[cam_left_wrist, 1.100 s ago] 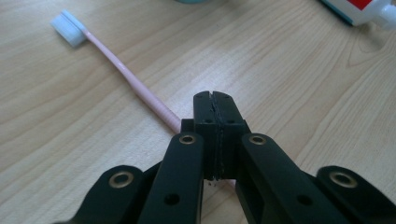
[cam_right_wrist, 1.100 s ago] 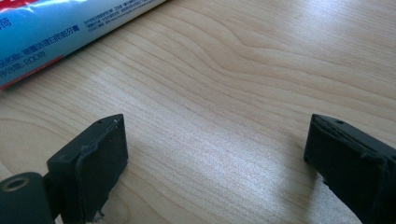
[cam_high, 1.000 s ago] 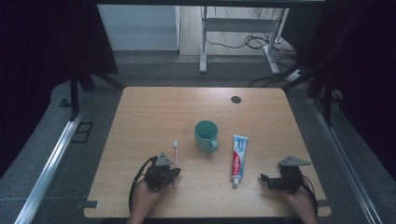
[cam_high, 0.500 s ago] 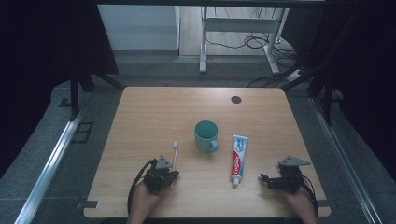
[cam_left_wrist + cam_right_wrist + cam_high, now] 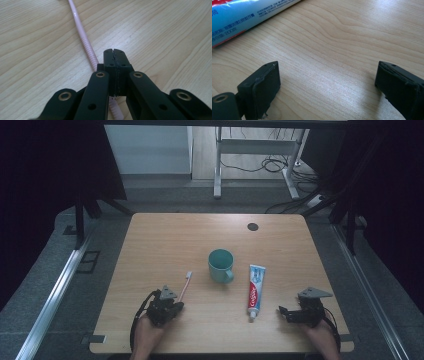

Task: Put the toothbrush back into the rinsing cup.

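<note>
Left tongs (image 5: 172, 306) edged forward, shut — toothbrush (image 5: 86, 45) partly hidden beneath.

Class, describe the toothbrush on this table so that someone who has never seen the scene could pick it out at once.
Start at the teal mug in the middle of the wooden table. Look to its left and a little nearer the person: the toothbrush lies flat there, running down to the left gripper. It is the one thin pale pink stick, unlike the broad blue and white toothpaste tube right of the mug.
</note>
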